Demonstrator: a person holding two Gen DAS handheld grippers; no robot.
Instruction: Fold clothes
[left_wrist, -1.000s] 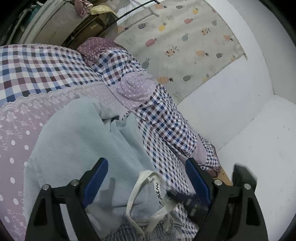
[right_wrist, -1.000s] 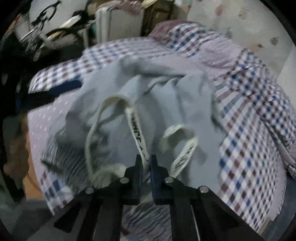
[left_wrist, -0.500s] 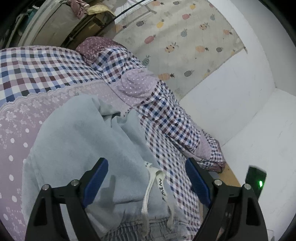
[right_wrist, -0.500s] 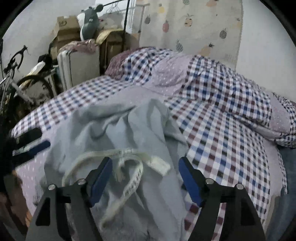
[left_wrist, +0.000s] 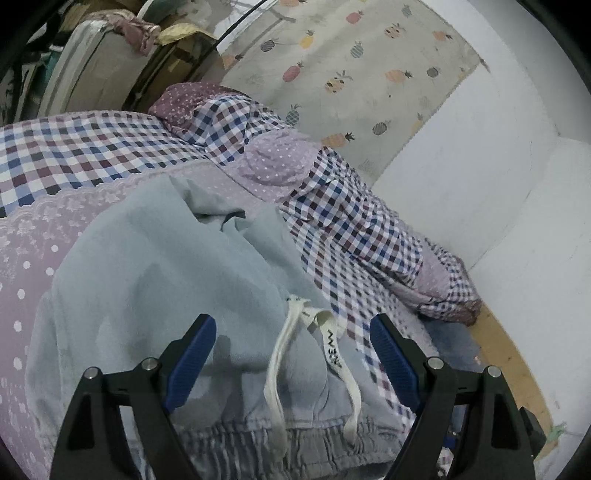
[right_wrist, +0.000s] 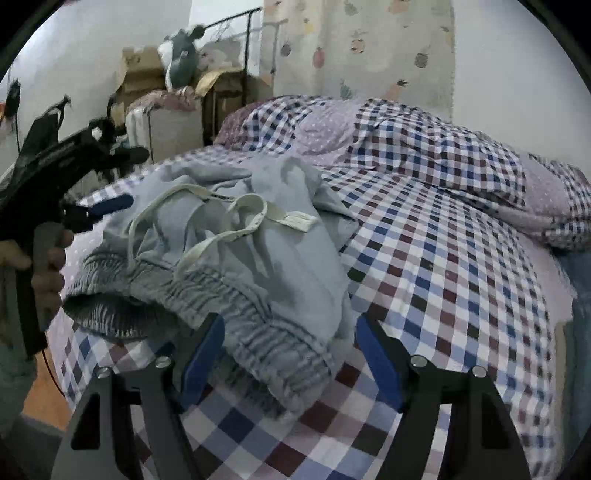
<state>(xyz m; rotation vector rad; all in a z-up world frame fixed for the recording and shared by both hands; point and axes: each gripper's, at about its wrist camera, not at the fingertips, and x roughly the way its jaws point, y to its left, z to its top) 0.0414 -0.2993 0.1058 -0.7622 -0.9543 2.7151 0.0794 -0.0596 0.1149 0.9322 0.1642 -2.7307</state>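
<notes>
Light blue pants (left_wrist: 155, 273) (right_wrist: 295, 258) lie crumpled on the checked bed sheet (right_wrist: 443, 280), with the grey elastic waistband (right_wrist: 258, 332) nearest me. A white drawstring (left_wrist: 280, 369) (right_wrist: 229, 225) sprawls loose over the fabric. My left gripper (left_wrist: 293, 354) hovers open over the waistband, the drawstring lying between its blue pads (left_wrist: 192, 354) without touching them. My right gripper (right_wrist: 290, 354) is open too, its fingers either side of the waistband's edge and not pressing on it. The left gripper (right_wrist: 107, 206) also shows at the left of the right wrist view, held by a hand (right_wrist: 48, 258).
A bunched checked quilt (right_wrist: 461, 158) and a dotted pillow (left_wrist: 273, 162) lie along the far side by the white wall (left_wrist: 480, 155). A suitcase (right_wrist: 162, 125), cardboard boxes (right_wrist: 140, 70) and a clothes rack (right_wrist: 243, 44) stand beyond the bed's head. Wooden floor (left_wrist: 509, 358) borders the bed.
The right gripper was shut on the drawstring, then opened, let it drop onto the pants and drew back toward the waistband's edge. The left gripper shifted a little over the pants.
</notes>
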